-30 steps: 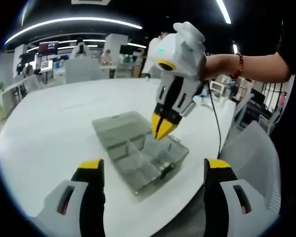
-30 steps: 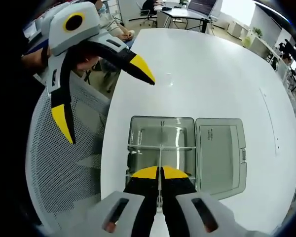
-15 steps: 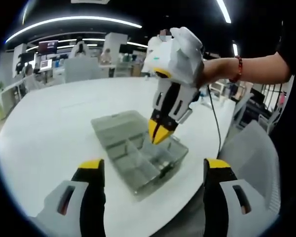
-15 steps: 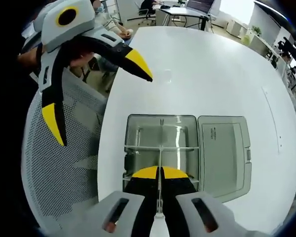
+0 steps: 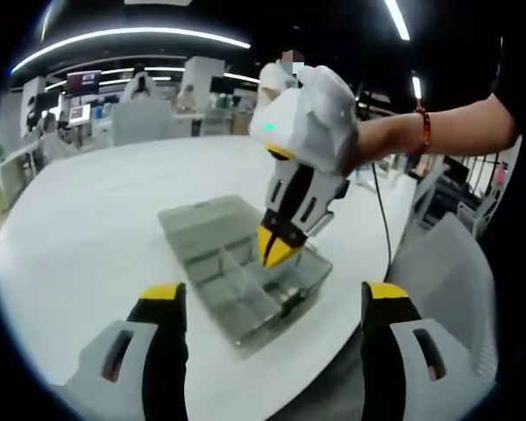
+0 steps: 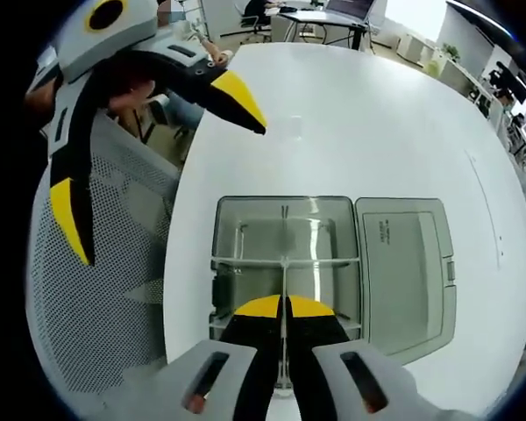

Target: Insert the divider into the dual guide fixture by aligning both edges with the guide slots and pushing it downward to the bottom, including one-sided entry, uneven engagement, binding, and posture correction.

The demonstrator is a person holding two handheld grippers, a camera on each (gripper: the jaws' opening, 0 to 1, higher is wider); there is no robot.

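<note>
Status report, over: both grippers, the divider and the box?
Right gripper shut on thin clear plastic divider, standing over clear compartment box, lid open. Left gripper open, hovering at table edge. Nothing blocking the slots.

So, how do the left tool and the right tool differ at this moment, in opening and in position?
The left tool is open with nothing between its tips, while the right tool is shut on the clear divider. The left tool hangs beside the table edge over a mesh chair, while the right tool points down into the clear box. Both have yellow tips on black and white bodies.
</note>
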